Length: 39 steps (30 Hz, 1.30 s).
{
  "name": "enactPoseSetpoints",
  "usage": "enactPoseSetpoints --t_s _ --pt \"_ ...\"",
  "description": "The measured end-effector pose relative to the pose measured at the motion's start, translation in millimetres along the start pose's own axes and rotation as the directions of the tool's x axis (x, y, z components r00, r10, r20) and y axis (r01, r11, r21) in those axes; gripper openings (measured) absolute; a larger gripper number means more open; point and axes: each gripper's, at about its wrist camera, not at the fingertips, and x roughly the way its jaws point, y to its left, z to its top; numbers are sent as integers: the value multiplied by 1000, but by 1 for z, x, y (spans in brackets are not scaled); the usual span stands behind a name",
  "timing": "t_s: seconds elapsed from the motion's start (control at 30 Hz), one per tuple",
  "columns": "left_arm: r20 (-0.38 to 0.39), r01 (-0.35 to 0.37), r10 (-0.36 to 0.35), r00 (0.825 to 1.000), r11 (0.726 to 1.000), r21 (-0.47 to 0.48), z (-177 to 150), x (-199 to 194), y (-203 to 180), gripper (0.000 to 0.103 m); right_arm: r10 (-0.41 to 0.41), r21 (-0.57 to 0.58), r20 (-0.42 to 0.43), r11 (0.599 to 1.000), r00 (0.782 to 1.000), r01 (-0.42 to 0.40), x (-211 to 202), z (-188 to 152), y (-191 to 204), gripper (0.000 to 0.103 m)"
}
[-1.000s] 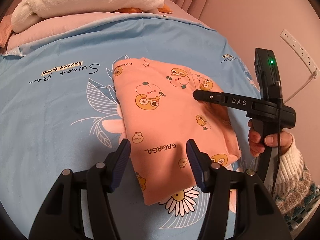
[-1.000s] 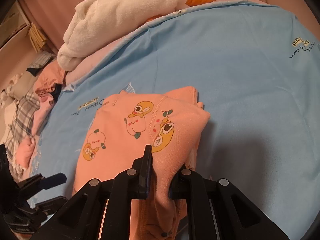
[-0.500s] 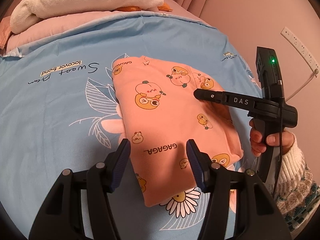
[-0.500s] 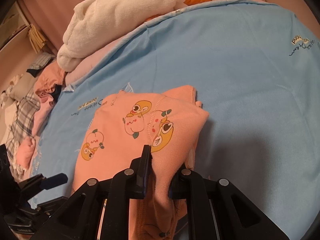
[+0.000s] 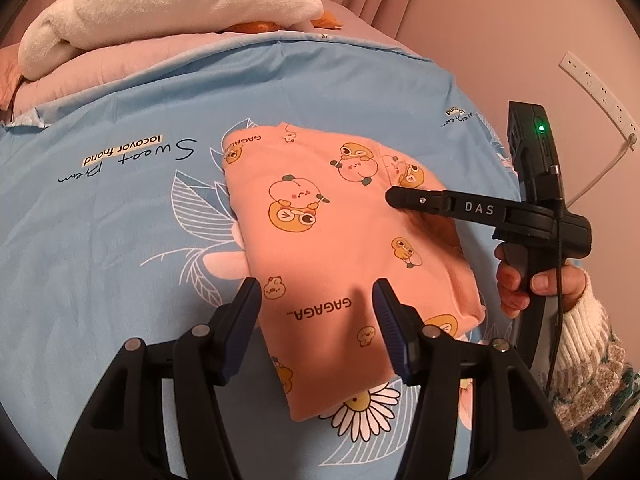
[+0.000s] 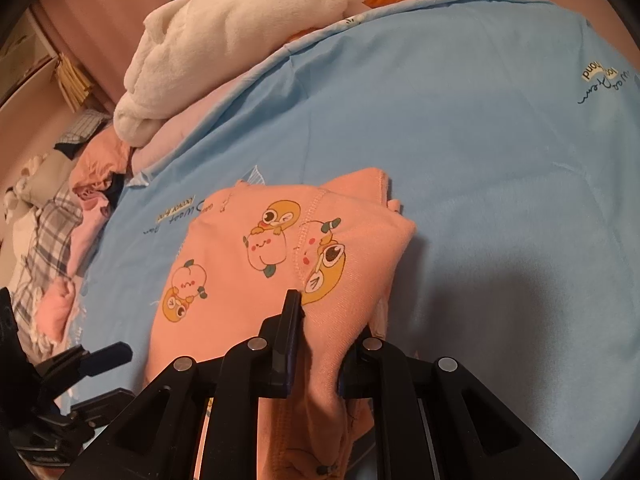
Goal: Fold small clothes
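Observation:
A small folded orange garment (image 5: 340,248) with cartoon prints lies on the blue bedsheet (image 5: 120,220). My left gripper (image 5: 316,300) is open and empty, hovering over the garment's near edge. My right gripper (image 6: 320,320) is shut on a fold at the garment's (image 6: 256,264) right side; in the left wrist view its finger (image 5: 440,202) lies over the cloth's right part. The garment's layers below the right jaws are hidden.
A white plush blanket (image 5: 168,4) lies on a pink pillow at the bed's far end. A heap of other clothes (image 6: 60,232) lies left of the sheet. A wall with a power strip (image 5: 600,92) stands to the right.
The right gripper has shifted slightly along the garment's right side, still gripping the fold. The left gripper has stayed open and nearly still.

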Motion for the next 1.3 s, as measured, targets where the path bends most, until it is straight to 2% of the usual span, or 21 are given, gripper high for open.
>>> enactPoseSetpoints --t_s 0.13,0.23,0.27,0.3,0.37,0.47,0.6,0.7,0.8,0.83,0.87,0.9,1.0,1.1,1.23,1.3 --pt "-6 -8 8 1000 1000 0 0 2 3 57 23 56 5 998 1000 -23 -4 0 -8 17" --pt "2 -6 6 1000 1000 -13 3 3 7 57 -12 69 32 998 999 10 -12 0 -11 21" --pt "6 -3 4 1000 1000 -18 5 3 9 57 -41 63 53 997 998 37 -16 1 -10 24" --pt "9 -1 1 1000 1000 -24 6 4 10 57 -113 53 87 993 990 109 -22 2 -8 27" --pt "15 13 -13 1000 999 -33 8 5 12 57 -215 50 149 976 965 210 -31 3 -7 29" --pt "17 34 -33 999 999 -39 10 10 10 57 -149 37 177 989 973 144 -37 7 -5 29" --pt "7 47 -47 999 999 -27 13 19 3 57 -82 -81 163 992 983 96 -25 14 18 29" --pt "-15 30 -30 999 1000 -4 13 27 -1 57 -57 -138 128 988 990 75 -8 21 30 27" --pt "-36 27 -27 999 1000 0 12 33 -1 56 -93 -121 18 988 996 94 24 29 26 27" --pt "-39 26 -26 999 1000 2 11 35 -1 56 -109 -99 -20 989 994 106 36 32 20 24" --pt "-40 25 -25 999 1000 3 11 35 0 56 -124 -79 -29 989 992 121 41 34 15 19" --pt "-41 24 -24 999 1000 4 10 36 0 56 -135 -65 -26 989 990 133 43 36 12 19" --pt "-49 20 -19 999 1000 6 9 35 0 57 -140 -38 -11 990 990 139 38 36 9 19" --pt "-57 17 -16 998 1000 10 9 34 0 57 -148 -85 37 985 988 151 20 25 18 19" --pt "-56 12 -11 998 1000 13 10 36 1 57 -60 -171 82 983 995 73 -14 4 30 19" --pt "-55 6 -5 998 1000 16 9 36 0 57 -50 -234 78 970 996 67 -28 -13 39 19"
